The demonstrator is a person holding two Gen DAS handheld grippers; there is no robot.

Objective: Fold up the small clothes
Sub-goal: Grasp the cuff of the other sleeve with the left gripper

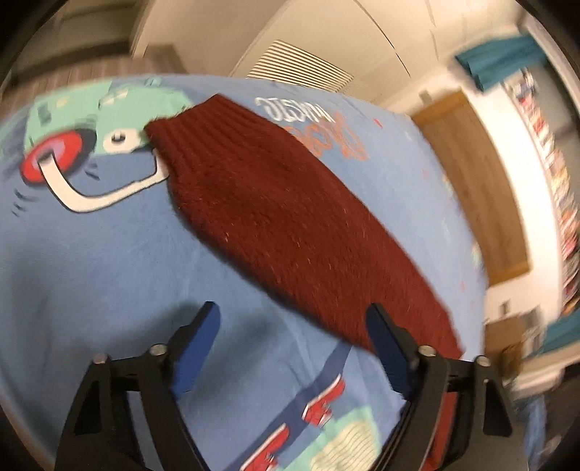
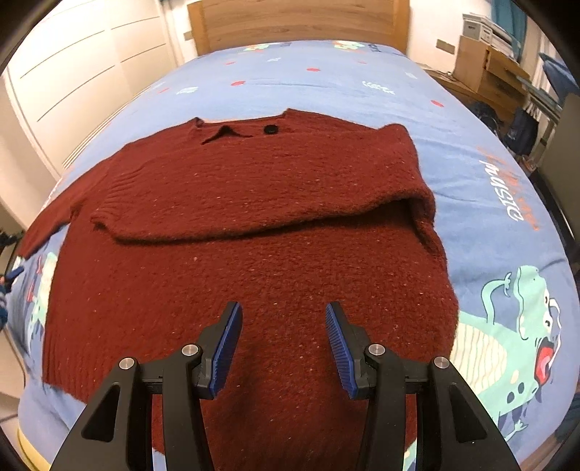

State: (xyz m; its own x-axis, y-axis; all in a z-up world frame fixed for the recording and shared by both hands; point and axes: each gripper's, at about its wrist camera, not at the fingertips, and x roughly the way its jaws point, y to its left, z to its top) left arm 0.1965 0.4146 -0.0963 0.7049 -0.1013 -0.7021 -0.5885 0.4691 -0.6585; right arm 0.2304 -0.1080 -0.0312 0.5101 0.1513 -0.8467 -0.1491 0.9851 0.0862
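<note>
A dark red knitted sweater (image 2: 253,224) lies flat on the blue cartoon-print bedspread (image 2: 326,76), neck toward the headboard. Its right sleeve (image 2: 261,195) is folded across the chest. Its left sleeve (image 1: 290,217) stretches out straight, cuff at the far end. My right gripper (image 2: 282,311) is open and empty, hovering over the sweater's lower body. My left gripper (image 1: 293,311) is open and empty, above the bedspread beside the outstretched sleeve, its right finger over the sleeve's near part. The left wrist view is motion-blurred.
A wooden headboard (image 2: 301,21) stands at the far end of the bed. White wardrobe doors (image 2: 79,65) run along the left side. Cardboard boxes and clutter (image 2: 485,65) sit beyond the bed's right edge.
</note>
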